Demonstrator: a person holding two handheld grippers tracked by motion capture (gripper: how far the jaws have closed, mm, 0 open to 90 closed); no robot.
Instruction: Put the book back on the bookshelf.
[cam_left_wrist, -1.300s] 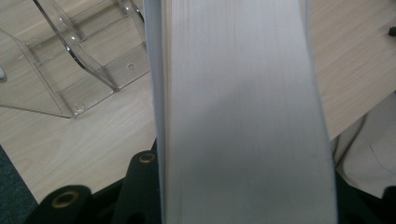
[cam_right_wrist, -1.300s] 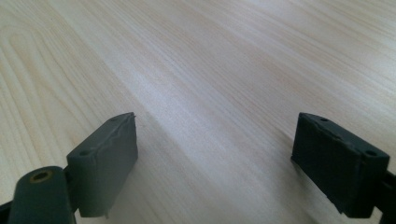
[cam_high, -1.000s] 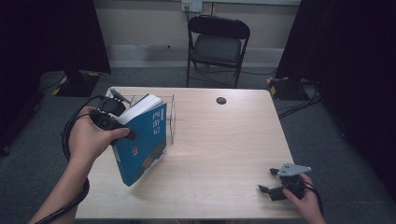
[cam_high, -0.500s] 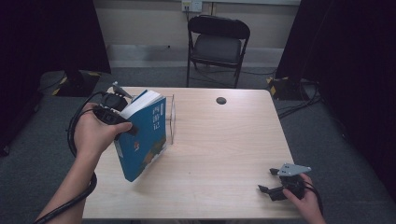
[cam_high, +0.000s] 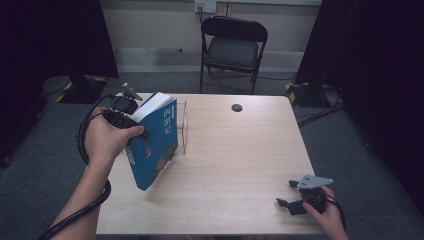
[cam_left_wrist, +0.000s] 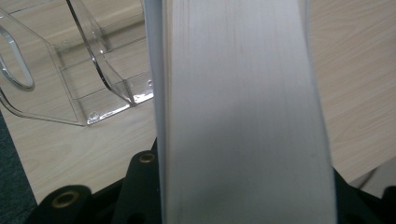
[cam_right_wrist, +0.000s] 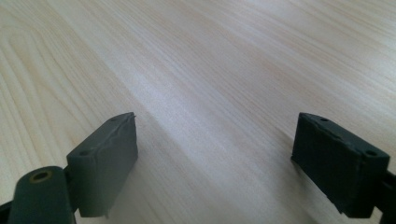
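The left hand-held gripper is clamped across the thickness of a thick blue paperback book with a white page block; in the left gripper view the pale page edges run straight up between the two black jaws, so the jaws stand about one book-thickness apart and the grip looks firm. The book is tilted, top edge leaning away toward the far side, lower corner low over the light wooden worktop, and whether that corner touches the wood cannot be told. Its long axis runs from the near-left lower corner up to the far-right top edge. The clear acrylic book stand sits just beside the book, on its right in the high view and slightly farther back; in the left gripper view the stand lies up and to the left of the page block. Judgement: the coming move turns on this offset, since the book must go sideways and be stood upright to meet the stand. The left hand is much the nearer. The right hand-held gripper rests at the near right corner of the worktop, well apart, jaws wide and empty over bare wood.
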